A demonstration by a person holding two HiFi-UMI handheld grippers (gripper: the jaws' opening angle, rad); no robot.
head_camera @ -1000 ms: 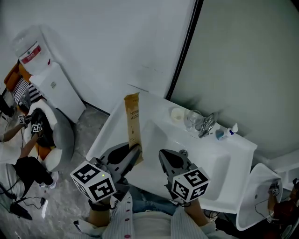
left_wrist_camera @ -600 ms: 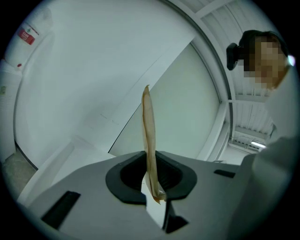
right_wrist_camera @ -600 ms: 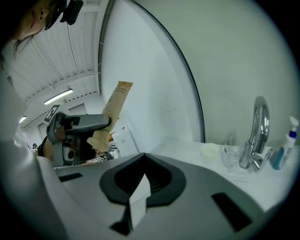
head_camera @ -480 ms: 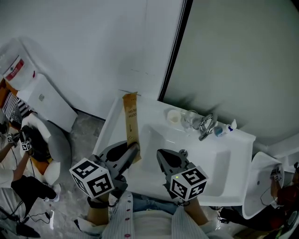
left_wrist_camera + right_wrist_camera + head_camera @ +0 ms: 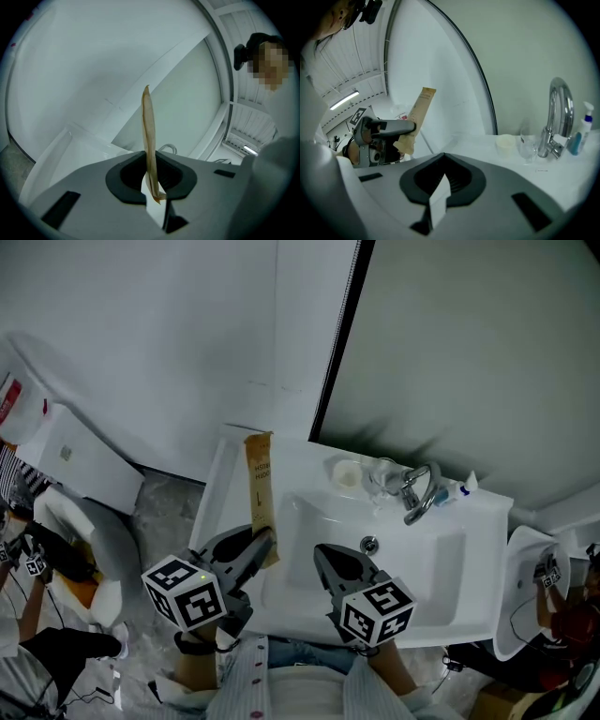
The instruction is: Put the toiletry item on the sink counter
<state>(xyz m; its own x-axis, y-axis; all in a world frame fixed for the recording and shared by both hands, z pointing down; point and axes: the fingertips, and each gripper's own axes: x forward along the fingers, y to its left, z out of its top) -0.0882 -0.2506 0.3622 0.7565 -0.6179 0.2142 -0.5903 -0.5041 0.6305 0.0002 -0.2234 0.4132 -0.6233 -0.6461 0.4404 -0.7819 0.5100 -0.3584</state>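
A long brown paper toiletry packet (image 5: 260, 498) stands up from my left gripper (image 5: 265, 545), which is shut on its lower end. It hangs over the left part of the white sink counter (image 5: 223, 479). In the left gripper view the packet (image 5: 148, 131) shows edge-on, pinched between the jaws of the left gripper (image 5: 152, 180). My right gripper (image 5: 323, 559) hovers over the basin's front edge, shut with nothing in it. From the right gripper view (image 5: 440, 187) the packet (image 5: 420, 110) and the left gripper (image 5: 410, 127) appear at the left.
A chrome faucet (image 5: 419, 491) stands at the back of the basin (image 5: 412, 568). Beside it are a small white cup (image 5: 349, 473), a clear glass (image 5: 381, 477) and a blue bottle (image 5: 450, 493). Another white basin (image 5: 525, 596) is at right, a white cabinet (image 5: 66, 460) at left.
The head view has swung, so the sink now sits more square-on and further left. The left gripper still holds the packet over the counter's left side. Both grippers have barely shifted.
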